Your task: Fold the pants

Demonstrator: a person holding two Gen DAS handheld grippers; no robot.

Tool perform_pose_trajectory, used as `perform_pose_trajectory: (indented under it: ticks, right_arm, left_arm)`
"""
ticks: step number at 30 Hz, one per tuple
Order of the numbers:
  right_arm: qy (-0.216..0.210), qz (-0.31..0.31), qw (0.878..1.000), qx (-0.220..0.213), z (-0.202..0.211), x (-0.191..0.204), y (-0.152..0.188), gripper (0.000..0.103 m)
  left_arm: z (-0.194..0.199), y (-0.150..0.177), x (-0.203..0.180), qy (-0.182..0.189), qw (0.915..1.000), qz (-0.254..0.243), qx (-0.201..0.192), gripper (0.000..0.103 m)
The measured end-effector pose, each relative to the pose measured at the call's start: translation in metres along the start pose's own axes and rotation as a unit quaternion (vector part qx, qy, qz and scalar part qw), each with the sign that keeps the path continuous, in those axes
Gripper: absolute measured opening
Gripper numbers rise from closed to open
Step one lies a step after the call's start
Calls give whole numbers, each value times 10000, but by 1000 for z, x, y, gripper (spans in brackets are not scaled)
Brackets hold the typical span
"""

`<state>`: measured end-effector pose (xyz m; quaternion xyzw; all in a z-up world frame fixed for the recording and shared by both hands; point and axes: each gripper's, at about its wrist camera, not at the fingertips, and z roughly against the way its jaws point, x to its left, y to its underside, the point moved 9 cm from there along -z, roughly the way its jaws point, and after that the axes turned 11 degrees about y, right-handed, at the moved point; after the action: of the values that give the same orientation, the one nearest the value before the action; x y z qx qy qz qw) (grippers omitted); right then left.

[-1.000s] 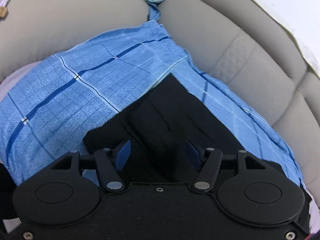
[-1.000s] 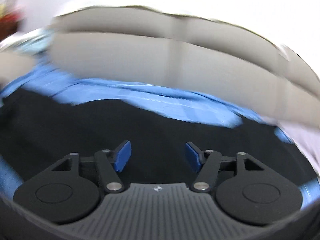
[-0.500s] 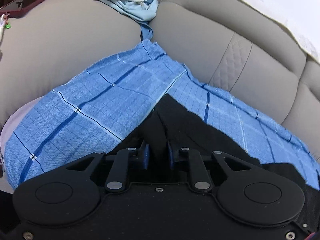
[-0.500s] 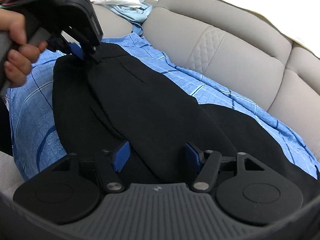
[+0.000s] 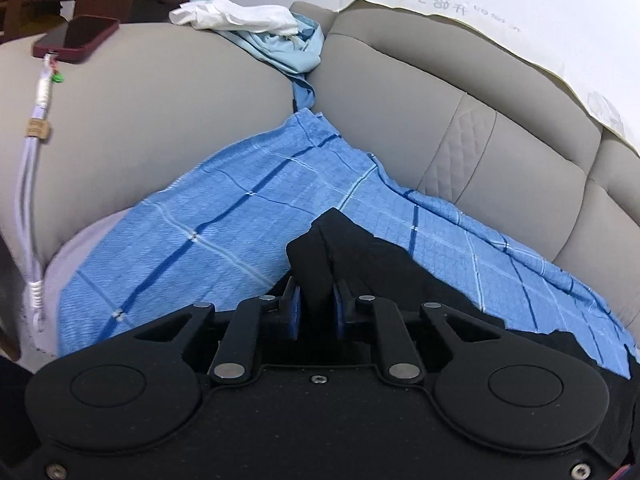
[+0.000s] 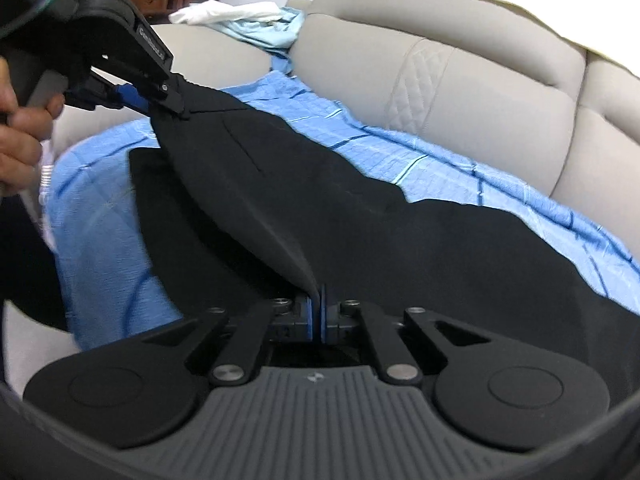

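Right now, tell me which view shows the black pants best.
Right wrist view: the black pants stretch across the blue blanket between both grippers. The left wrist view shows only a bunched corner at its fingers.

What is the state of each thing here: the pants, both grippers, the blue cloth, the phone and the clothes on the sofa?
black pants: partly lifted, one edge stretched between both grippers
left gripper: shut on a bunched fold of the pants
right gripper: shut on the pants edge
blue checked cloth: spread over the sofa seat, under the pants
phone: lying on the sofa arm, screen dark
white and light blue clothes: crumpled on the sofa
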<state>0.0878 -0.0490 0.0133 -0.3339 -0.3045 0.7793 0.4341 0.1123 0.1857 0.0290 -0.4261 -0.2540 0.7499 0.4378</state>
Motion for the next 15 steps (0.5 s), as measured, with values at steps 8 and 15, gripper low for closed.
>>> perform_pose_trajectory:
  ticks: [8,15]
  right_arm:
    - [-394,90,9980,493,-6,18,18,11]
    - [-759,-45,9954,586,0,15,11,50]
  left_arm:
    - [-15,36,32,-641,9956,54,675,16]
    - [-12,38,32,-773,9948,-108,660,30]
